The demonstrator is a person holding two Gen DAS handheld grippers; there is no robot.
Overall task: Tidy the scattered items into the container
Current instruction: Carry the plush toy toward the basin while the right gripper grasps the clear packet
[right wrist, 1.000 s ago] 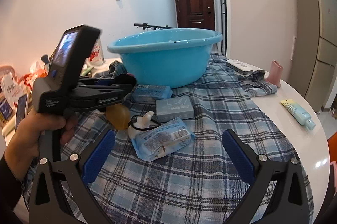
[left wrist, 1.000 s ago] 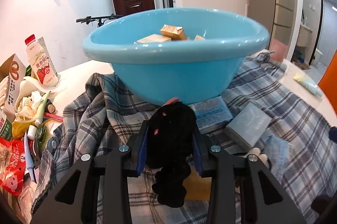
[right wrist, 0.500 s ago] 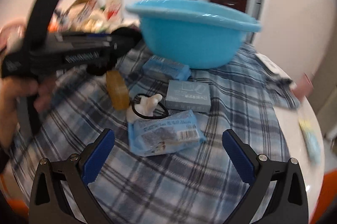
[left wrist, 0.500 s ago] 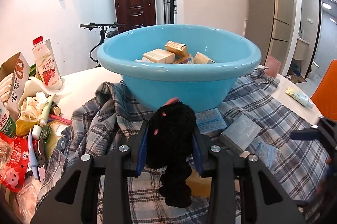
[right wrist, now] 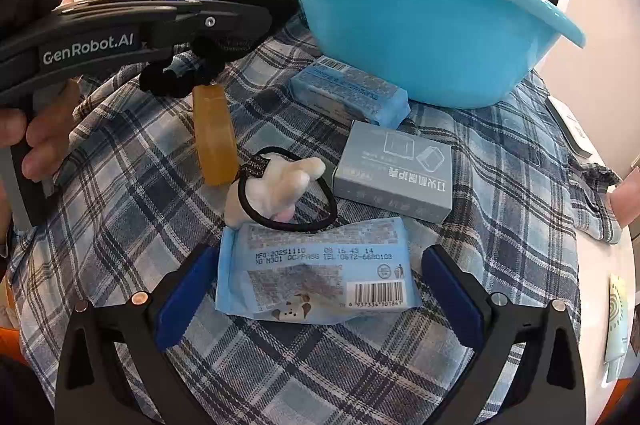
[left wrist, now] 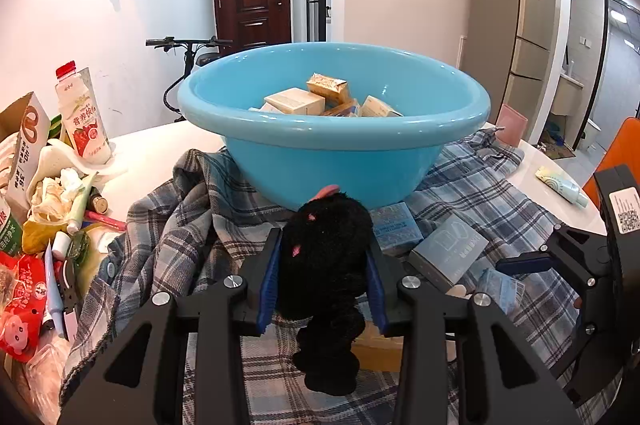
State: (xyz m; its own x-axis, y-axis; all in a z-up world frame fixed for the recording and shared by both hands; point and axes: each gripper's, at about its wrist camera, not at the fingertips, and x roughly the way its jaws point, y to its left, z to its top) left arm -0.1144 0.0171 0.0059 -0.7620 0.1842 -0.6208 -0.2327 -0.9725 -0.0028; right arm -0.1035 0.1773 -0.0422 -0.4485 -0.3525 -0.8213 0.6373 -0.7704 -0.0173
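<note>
My left gripper (left wrist: 324, 267) is shut on a black plush toy (left wrist: 326, 265) and holds it above the plaid cloth, just in front of the blue basin (left wrist: 332, 129), which holds several small boxes. The toy and the left gripper also show in the right wrist view (right wrist: 244, 1). My right gripper (right wrist: 316, 289) is open, low over the cloth, its jaws on either side of a light blue wipes packet (right wrist: 316, 273). Beyond the packet lie a white plush hair tie (right wrist: 280, 185), a grey box (right wrist: 396, 173), a blue packet (right wrist: 348, 97) and an amber soap bar (right wrist: 214, 137).
A plaid cloth (right wrist: 120, 225) covers the white table (left wrist: 160, 145). A heap of snack bags, a milk bottle (left wrist: 82, 117) and tubes lies at the left. A tube (left wrist: 562, 185) and a pink cup (left wrist: 510, 125) sit at the right.
My left gripper has risen with the black toy, so the basin's inside now shows. My right gripper has dropped and moved forward until its jaws flank the light blue packet.
</note>
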